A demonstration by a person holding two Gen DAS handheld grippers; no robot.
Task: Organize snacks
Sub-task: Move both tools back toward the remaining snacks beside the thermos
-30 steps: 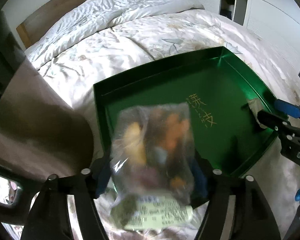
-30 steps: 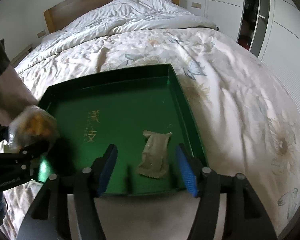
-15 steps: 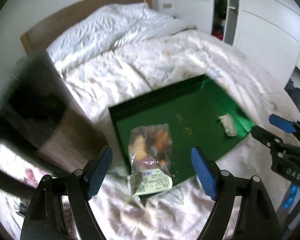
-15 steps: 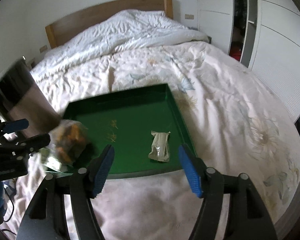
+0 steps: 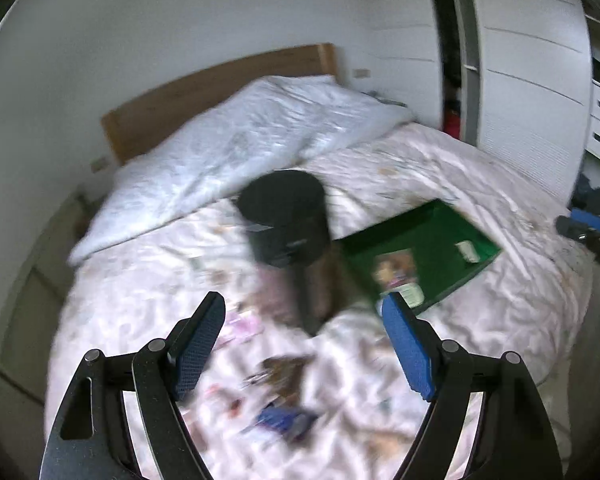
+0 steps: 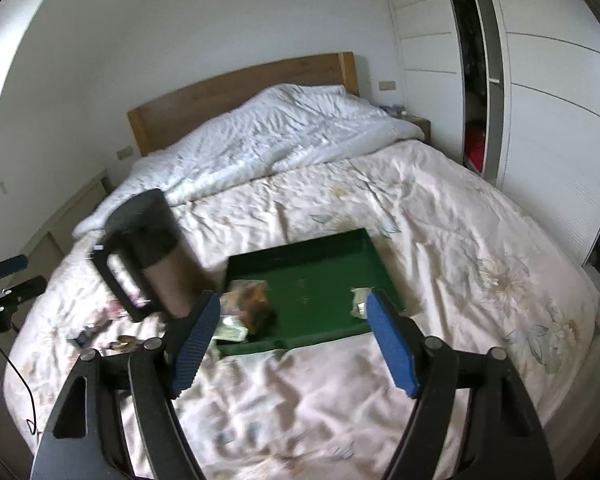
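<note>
Since a second ago: both grippers have pulled up and back from the green tray point(image 6: 312, 264); the clear snack bag point(image 6: 250, 300) that the left one carried now lies in the tray, and much more of the bed point(image 6: 440, 216) shows.
Left gripper point(image 5: 304, 340): blue pads stand apart with nothing between them, hanging over the quilt well short of the tray.
Right gripper point(image 6: 294, 340): jaws opening wide, nothing between the pads; it hangs over the quilt at the tray's near edge.
Snack bag: lies at the tray's near left corner, its labelled end hanging over the rim onto the quilt.
Small pale packet point(image 6: 358, 300): flat on the tray floor toward the near right corner, well apart from the bag.
Tray: sits flat on the flowered quilt, gold characters on its floor, too small to read.
Dark jug point(image 6: 152, 256): black lid and handle, brownish body, tilted on the bed just left of the tray.
Loose snacks point(image 5: 280, 396): several wrappers scattered on the quilt near the jug, blurred; I cannot tell the kinds.
Room: wooden headboard point(image 6: 240, 92) against a white wall, white wardrobe point(image 6: 540, 92) on the right with one door ajar.
</note>
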